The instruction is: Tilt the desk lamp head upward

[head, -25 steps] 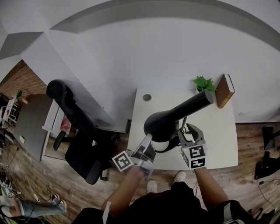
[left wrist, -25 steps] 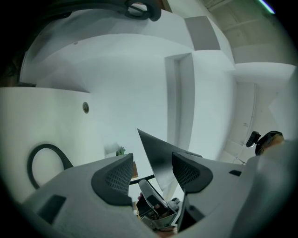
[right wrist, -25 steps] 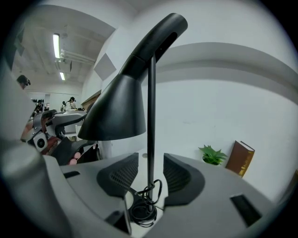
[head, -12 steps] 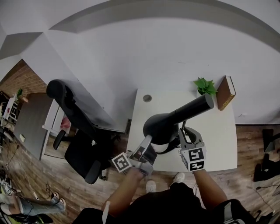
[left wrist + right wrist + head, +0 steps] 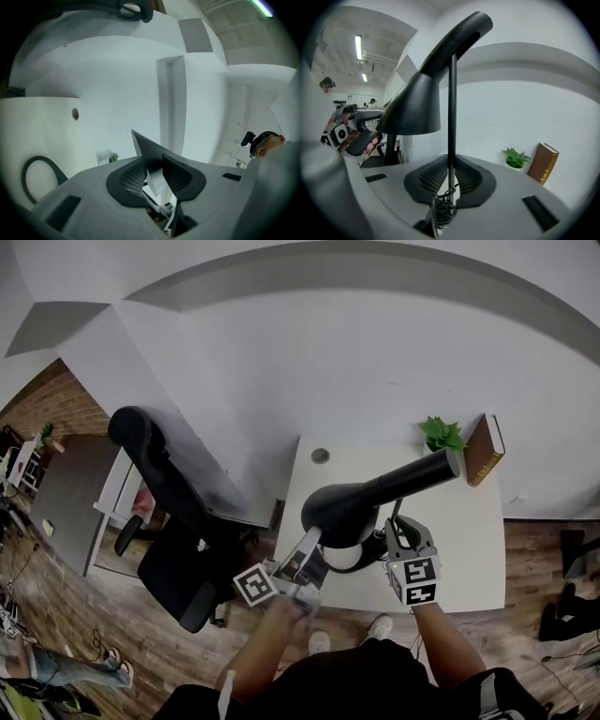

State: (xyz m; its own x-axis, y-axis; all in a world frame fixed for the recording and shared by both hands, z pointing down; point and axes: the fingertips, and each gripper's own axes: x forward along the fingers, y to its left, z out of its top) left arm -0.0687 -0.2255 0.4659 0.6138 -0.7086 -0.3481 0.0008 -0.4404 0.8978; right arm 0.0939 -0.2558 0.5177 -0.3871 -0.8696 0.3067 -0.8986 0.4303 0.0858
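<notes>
Head view: I'm looking down on the black desk lamp [image 5: 380, 491], which is standing on the white desk [image 5: 469, 563] near its front edge. Its cone-shaped lamp head [image 5: 337, 510] is drooping toward me, and the long neck is slanting up and right toward the plant [image 5: 441, 434]. Both forearms are reaching forward from below. The left gripper [image 5: 312, 542] is pointing up at the head's lower rim, and the right gripper [image 5: 398, 527] is sitting just right of the head.

Left gripper view: the thin rim of the lamp head is sitting between the two pads, and the jaws are closing, pressing on both its faces.

Right gripper view: the jaws are clamping the slim upright stem [image 5: 452, 117] low down, just above a loop of cable. The lamp head is hanging above and to the left, its opening facing downward.
</notes>
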